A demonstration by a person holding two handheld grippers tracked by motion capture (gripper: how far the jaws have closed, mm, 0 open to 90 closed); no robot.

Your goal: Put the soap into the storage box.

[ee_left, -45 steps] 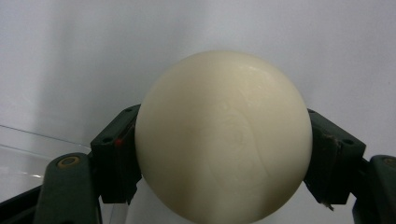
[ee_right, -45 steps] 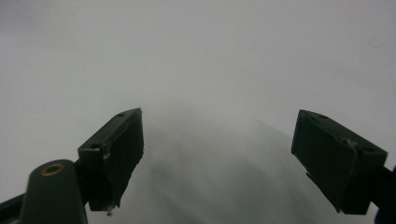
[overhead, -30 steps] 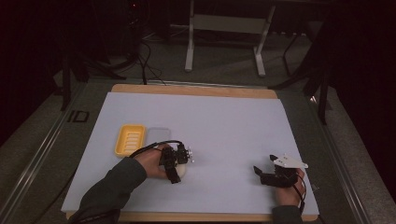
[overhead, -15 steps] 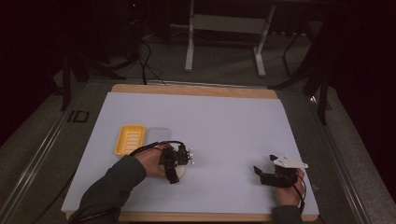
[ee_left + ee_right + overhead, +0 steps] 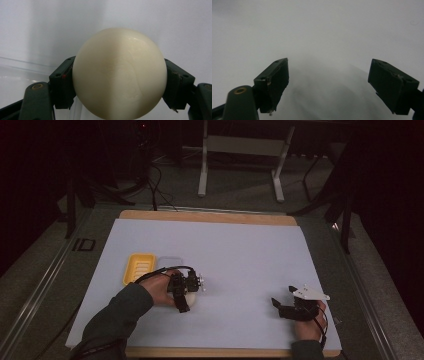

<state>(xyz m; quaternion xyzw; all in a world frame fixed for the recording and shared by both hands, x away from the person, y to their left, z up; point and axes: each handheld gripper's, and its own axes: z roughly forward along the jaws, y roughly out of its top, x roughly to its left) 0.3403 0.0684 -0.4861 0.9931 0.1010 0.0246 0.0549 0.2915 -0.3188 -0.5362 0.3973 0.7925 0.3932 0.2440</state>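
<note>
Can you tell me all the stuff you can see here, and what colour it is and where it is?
ball: one, cream, held between the left claw's jaws
yellow tray: one, yellow, on the mat's left part
clear lid: one, see-through, lying right beside the yellow tray
mat: one, pale blue-white, covering the table
table: one, wood edge showing past the mat
stand: one, grey metal, on the floor behind the table
left claw: one, black, left of middle, shut on the ball
right claw: one, black, with a grey plate on top, near the mat's right front, open with nothing in it
</note>
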